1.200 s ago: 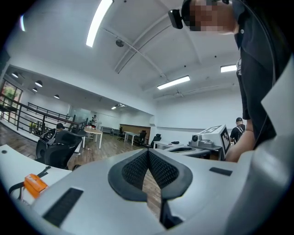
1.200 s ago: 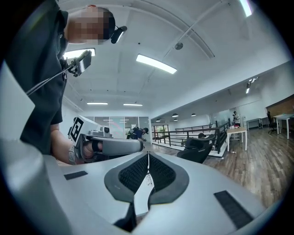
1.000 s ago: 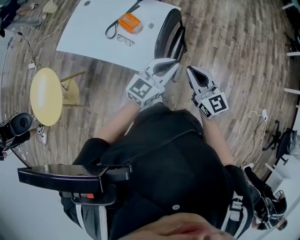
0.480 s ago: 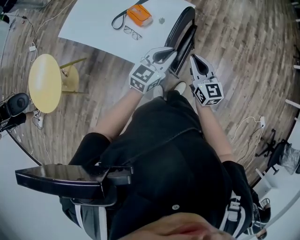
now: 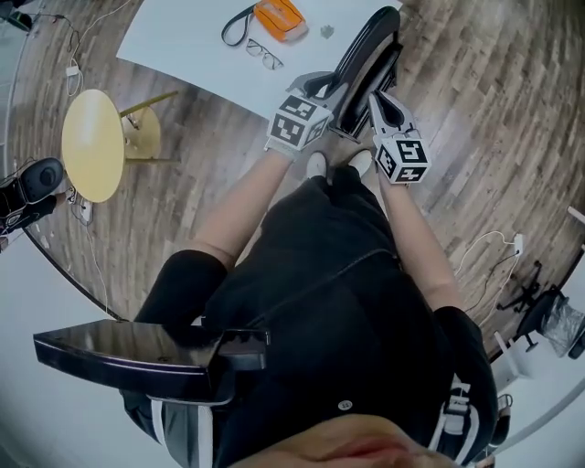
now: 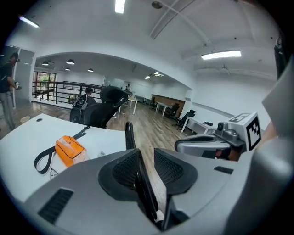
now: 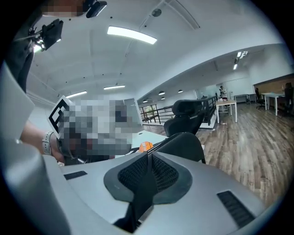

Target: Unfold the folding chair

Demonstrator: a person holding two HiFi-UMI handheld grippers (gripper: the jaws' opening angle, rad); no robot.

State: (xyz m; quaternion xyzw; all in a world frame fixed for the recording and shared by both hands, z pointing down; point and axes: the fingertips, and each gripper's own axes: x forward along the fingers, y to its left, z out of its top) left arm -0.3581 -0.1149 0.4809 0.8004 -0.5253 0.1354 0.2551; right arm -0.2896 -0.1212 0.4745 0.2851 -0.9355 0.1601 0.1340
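Observation:
The folded black chair (image 5: 375, 50) stands on edge against the white table (image 5: 192, 46), at the top of the head view. My left gripper (image 5: 331, 84) is at the chair's left side. Its jaws have just been opening, and in the left gripper view (image 6: 146, 153) the chair's thin black edge (image 6: 129, 135) runs in between them, lying along the left pad with a gap on the right. My right gripper (image 5: 377, 96) is at the chair's right side, shut with nothing in it (image 7: 149, 156). The chair's dark back (image 7: 186, 144) rises just beyond its tips.
On the table lie an orange pouch (image 5: 279, 15) with a black strap and a pair of glasses (image 5: 265, 59). A yellow stool (image 5: 91, 144) stands to the left on the wooden floor. Cables trail at the right (image 5: 484, 247). A black office chair (image 6: 105, 108) stands behind the table.
Both grippers have moved away from my body and down to the folded chair. The left jaws have parted around the chair's edge; the right jaws stay shut.

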